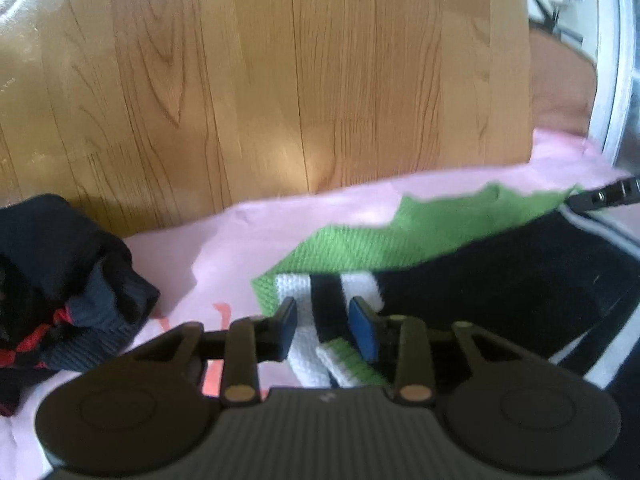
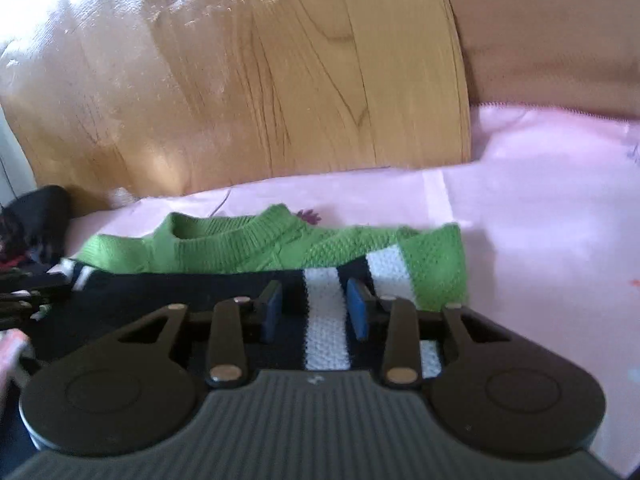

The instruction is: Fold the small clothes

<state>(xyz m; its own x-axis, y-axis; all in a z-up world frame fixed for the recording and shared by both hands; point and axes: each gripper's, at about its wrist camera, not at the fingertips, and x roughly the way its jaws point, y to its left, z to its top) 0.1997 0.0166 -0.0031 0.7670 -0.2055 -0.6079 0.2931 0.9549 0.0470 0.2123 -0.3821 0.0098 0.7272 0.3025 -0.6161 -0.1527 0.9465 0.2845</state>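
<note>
Knitted sweater (image 2: 248, 248) — green yoke and ribbed collar, black body, white stripes — is lying flat on a pink sheet (image 2: 540, 208) before a wooden headboard (image 1: 280, 80). Left gripper (image 1: 322, 322) and right gripper (image 2: 316, 304) are each hovering released, jaws straddling a striped sleeve.

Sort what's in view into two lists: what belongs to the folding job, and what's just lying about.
Part of the job:
- green, black and white knit sweater
- left gripper, fingers open over a sleeve
- right gripper, fingers open over the other sleeve
- pink sheet under it

Lying about:
- dark clothes pile
- wooden headboard
</note>
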